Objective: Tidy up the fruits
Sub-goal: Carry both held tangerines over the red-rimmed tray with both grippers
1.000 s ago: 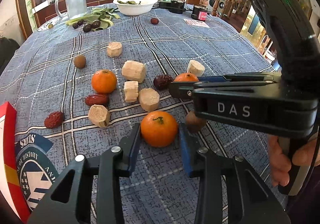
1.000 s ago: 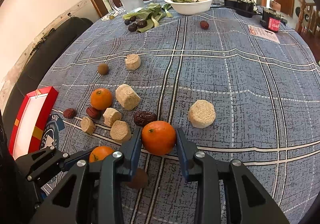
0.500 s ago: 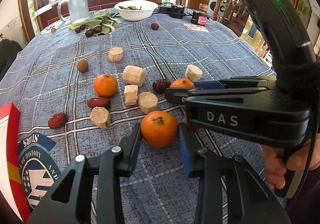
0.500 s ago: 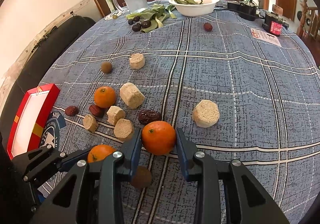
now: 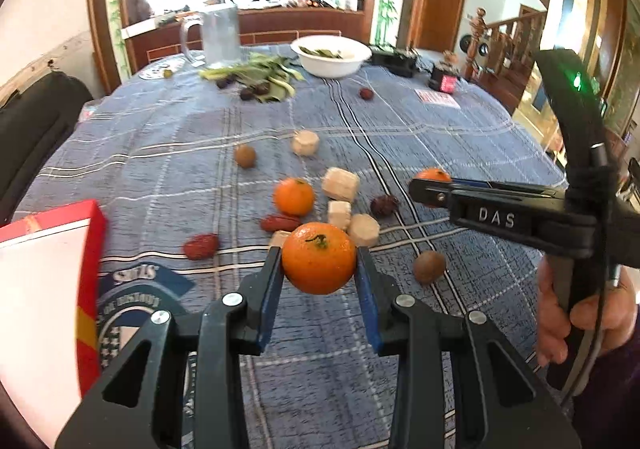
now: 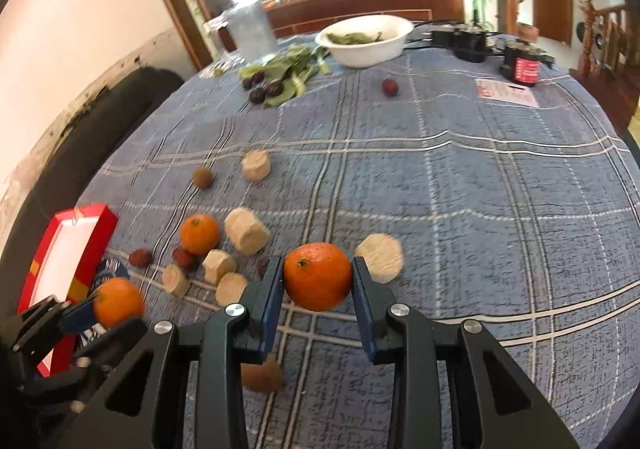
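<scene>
You hold one orange in each gripper. The left gripper [image 5: 319, 269] pinches an orange [image 5: 319, 258] at its widest part, a blue pad pressed against each flank, stem scar facing up. That orange looks clear of the table [image 5: 460, 129]; I judge this from the cloth showing beneath it, though the fisheye makes it uncertain. The right gripper [image 6: 317, 281] pinches a second orange [image 6: 317, 276] the same way, pads on opposite sides across the middle. A hold across the middle suits a round fruit: the pads meet it squarely and it has less chance to squirt out.

A third orange [image 5: 293, 196] lies on the table just beyond the left gripper's orange, among pale blocks [image 5: 340, 183] and red dates [image 5: 281, 223]. A brown fruit [image 5: 429, 267] sits to the right of the held orange. A red box [image 5: 48, 289] stands to its left, open side not fully visible.

Judgement: with like fruit in both grippers, you appear to be gathering oranges together. The destination is not evident; the box is the nearest candidate, the white bowl [image 5: 331, 55] lies far beyond the held orange.

Risk: both loads are smooth and round; a sharp turn of either wrist could roll one free.
</scene>
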Available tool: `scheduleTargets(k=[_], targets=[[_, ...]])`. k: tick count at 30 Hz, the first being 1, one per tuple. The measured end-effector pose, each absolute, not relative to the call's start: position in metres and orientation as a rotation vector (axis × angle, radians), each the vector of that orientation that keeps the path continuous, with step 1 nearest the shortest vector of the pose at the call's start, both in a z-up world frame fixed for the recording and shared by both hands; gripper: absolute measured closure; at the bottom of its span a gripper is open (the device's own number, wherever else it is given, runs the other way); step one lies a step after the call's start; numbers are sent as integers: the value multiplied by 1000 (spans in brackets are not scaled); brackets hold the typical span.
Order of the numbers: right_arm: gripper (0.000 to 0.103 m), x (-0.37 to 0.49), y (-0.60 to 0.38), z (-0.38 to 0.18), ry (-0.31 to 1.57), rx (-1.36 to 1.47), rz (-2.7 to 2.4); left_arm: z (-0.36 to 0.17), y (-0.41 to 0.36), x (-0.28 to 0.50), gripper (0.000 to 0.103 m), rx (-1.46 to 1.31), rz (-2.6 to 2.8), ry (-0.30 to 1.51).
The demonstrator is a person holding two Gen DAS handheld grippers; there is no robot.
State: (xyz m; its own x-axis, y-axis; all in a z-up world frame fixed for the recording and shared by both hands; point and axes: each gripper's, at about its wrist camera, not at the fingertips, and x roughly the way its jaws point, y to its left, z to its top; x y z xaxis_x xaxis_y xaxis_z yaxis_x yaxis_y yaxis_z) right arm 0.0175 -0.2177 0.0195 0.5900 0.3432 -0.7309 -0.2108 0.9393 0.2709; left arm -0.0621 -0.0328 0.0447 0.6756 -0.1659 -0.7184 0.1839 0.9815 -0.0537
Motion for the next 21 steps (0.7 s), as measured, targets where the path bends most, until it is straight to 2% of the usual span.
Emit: scheduleTargets(k=[13,17,21], targets=[[70,5,-230,38,705,241,240,86,20,-100,65,31,-41,651],[70,-13,-192,45,727,234,329,97,59,-113,65,3,21,629],[71,-42,-110,52,749,161,507,102,114,-129,65,-32,140,610]])
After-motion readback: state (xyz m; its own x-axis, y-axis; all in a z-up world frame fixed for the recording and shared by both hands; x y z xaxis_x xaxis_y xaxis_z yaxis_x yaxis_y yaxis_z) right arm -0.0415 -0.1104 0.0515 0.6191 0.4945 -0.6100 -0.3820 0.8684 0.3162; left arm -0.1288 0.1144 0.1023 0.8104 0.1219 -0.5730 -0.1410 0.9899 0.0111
